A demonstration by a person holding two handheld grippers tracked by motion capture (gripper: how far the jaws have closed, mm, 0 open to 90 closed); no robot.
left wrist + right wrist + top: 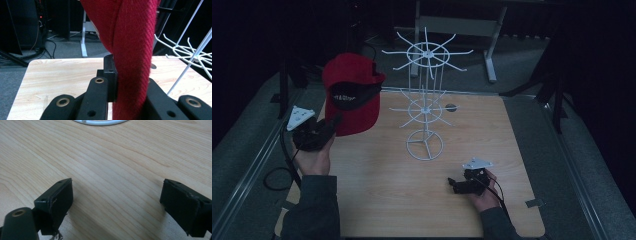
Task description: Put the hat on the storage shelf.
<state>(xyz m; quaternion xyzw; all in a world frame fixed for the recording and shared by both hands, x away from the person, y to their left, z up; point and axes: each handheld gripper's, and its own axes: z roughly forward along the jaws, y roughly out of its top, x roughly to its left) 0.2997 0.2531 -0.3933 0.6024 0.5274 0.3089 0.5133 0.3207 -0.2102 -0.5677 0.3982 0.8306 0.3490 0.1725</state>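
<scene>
At the near right of the pale wood-grain counter (377, 200), the right claw (454, 183) rests low over the boards in a hand, its two blocky black jaws spread wide with only bare laminate between them; a grey three-cornered plate sits on its top. The right gripper view looks along those matte, square-edged pads across the fine streaked grain toward the rim of a white ring. Farther left, the left claw (332, 123) is raised off the counter in an upturned hand whose forearm comes in from the near edge, a black cable looping down beside it. Its jaws are clenched on the red cap (354, 95), a soft twill-woven cloth with a stitched seam; in the left gripper view the fabric (130, 62) rises straight up from between the black pads. The cap hangs above and just beyond that claw, its dark inner band showing. Beyond the middle stands the white wire rack (426, 100), a thin pole with two tiers of hooked spokes on a ringed base.
</scene>
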